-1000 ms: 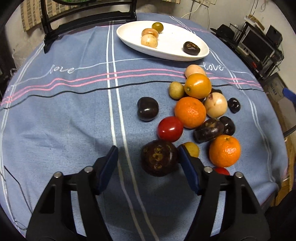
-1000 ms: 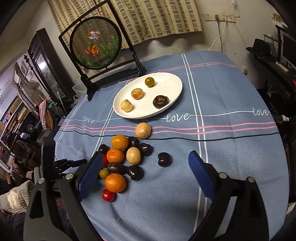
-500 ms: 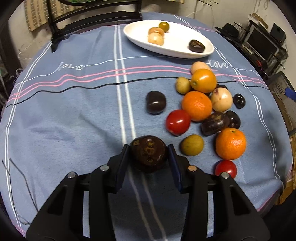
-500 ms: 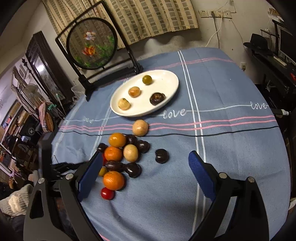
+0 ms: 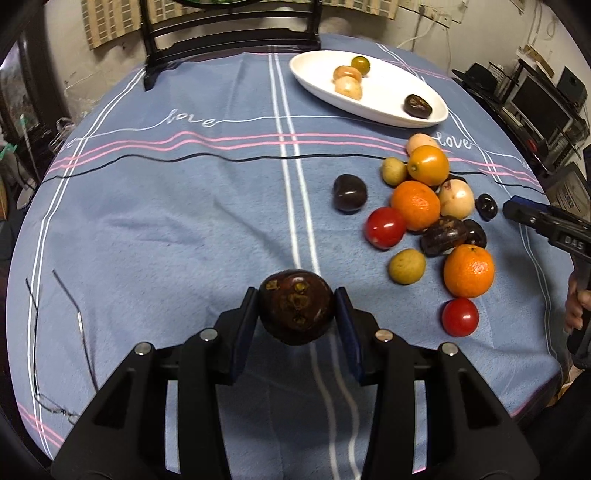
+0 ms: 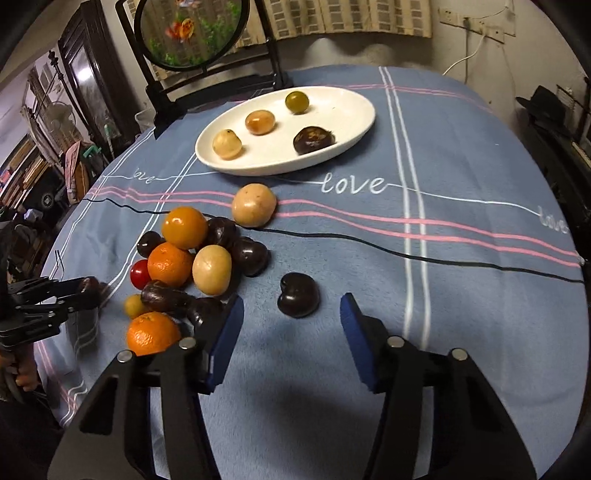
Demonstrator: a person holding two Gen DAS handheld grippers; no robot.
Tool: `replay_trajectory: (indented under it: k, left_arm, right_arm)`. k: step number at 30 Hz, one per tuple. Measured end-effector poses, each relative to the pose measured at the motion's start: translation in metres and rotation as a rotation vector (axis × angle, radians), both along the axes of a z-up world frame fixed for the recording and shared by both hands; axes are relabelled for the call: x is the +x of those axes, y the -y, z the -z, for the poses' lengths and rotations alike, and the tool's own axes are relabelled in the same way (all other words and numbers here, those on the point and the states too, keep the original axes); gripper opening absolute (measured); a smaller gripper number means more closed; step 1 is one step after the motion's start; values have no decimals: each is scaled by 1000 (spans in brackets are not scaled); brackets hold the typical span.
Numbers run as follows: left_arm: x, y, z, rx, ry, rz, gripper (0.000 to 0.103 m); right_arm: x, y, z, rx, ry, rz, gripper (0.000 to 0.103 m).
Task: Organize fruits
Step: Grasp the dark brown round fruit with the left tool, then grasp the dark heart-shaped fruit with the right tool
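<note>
My left gripper (image 5: 296,316) is shut on a dark brown mottled fruit (image 5: 296,311) and holds it above the blue cloth. A white oval plate (image 5: 384,105) at the far right holds several fruits. A pile of oranges, tomatoes, tan and dark fruits (image 5: 421,205) lies to the right. In the right wrist view, my right gripper (image 6: 291,325) is open, just short of a lone dark heart-shaped fruit (image 6: 298,300). The pile (image 6: 184,254) is to its left, the plate (image 6: 332,110) beyond. The left gripper with its fruit shows at the left edge (image 6: 86,291).
A round table under a blue striped cloth (image 6: 461,184) carries everything. A black stand with a round picture (image 6: 190,33) stands behind the plate. Shelves and electronics (image 5: 539,103) crowd the room to the right. The table edge drops off close on the near side.
My left gripper closed on the dark mottled fruit and lifted it off the cloth. My right gripper came down and forward toward the lone dark fruit.
</note>
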State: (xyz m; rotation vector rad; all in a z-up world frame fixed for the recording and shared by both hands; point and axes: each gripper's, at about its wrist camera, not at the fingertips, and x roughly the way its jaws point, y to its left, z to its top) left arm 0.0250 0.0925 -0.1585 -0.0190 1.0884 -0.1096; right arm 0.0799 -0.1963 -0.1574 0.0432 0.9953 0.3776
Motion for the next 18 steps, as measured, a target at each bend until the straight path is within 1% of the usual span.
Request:
replay_trajectory:
  k: [2, 4, 10, 13, 14, 15, 18]
  left_arm:
    - [-1, -3, 0, 0, -3, -11, 42]
    - [-3, -6, 0, 2, -6, -19, 42]
    - [-5, -9, 1, -1, -12, -30, 42]
    - [-5, -9, 1, -4, -13, -31, 42]
    - [-5, -9, 1, -5, -13, -31, 42]
    - [-5, -9, 1, -6, -14, -31, 42]
    - [-4, -9, 2, -10, -16, -30, 42]
  right_arm:
    - [5, -2, 4, 4, -14, -5, 49]
    - [8, -4, 7, 8, -20, -10, 45]
    - [16, -6, 13, 7, -33, -10, 42]
    - [20, -4, 17, 3, -45, -3, 37]
    - [21, -4, 19, 5, -53, 0, 33]
    - [21, -3, 20, 6, -56, 3, 31]
    - [20, 0, 21, 16, -63, 9, 28]
